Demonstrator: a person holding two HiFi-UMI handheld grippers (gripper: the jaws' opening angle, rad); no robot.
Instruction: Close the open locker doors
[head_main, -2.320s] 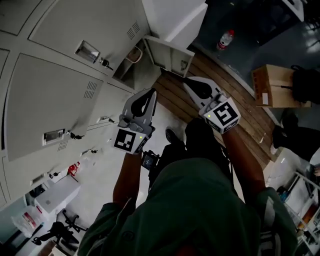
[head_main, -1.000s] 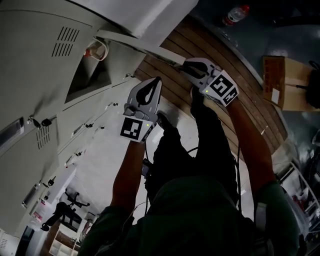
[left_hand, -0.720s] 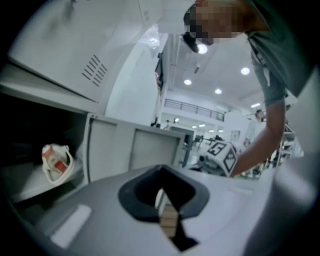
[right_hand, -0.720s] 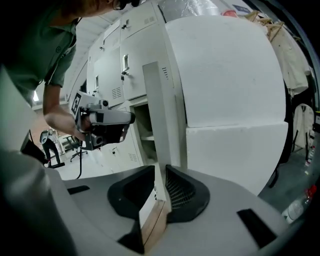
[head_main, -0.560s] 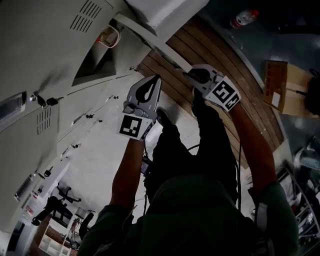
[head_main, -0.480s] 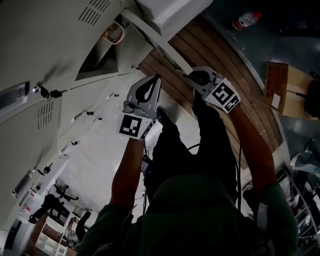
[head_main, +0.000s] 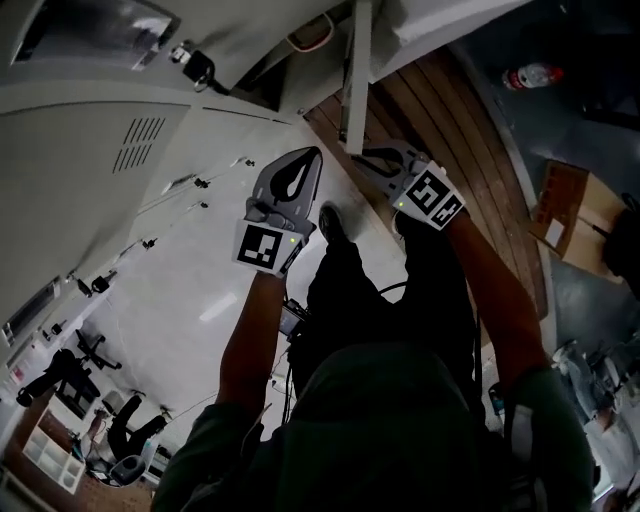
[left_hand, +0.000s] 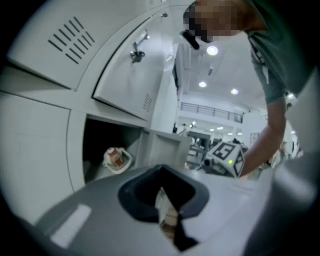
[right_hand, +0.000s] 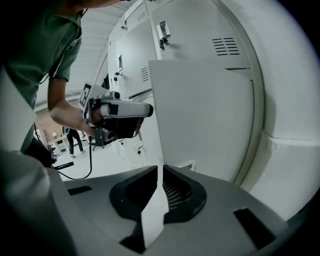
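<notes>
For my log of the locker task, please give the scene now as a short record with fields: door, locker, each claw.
open door: one, swung out, not yet closed
open locker: dark inside, holds a small white-and-red item
left claw: shut, empty, facing the open locker
right claw: shut, empty, tip near the door's lower corner; contact unclear

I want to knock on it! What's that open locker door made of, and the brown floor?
The open locker door looks like painted sheet metal: it is thin, flat, smooth and pale grey. The brown floor strip looks like wood planks with straight seams, though it could be laminate.
</notes>
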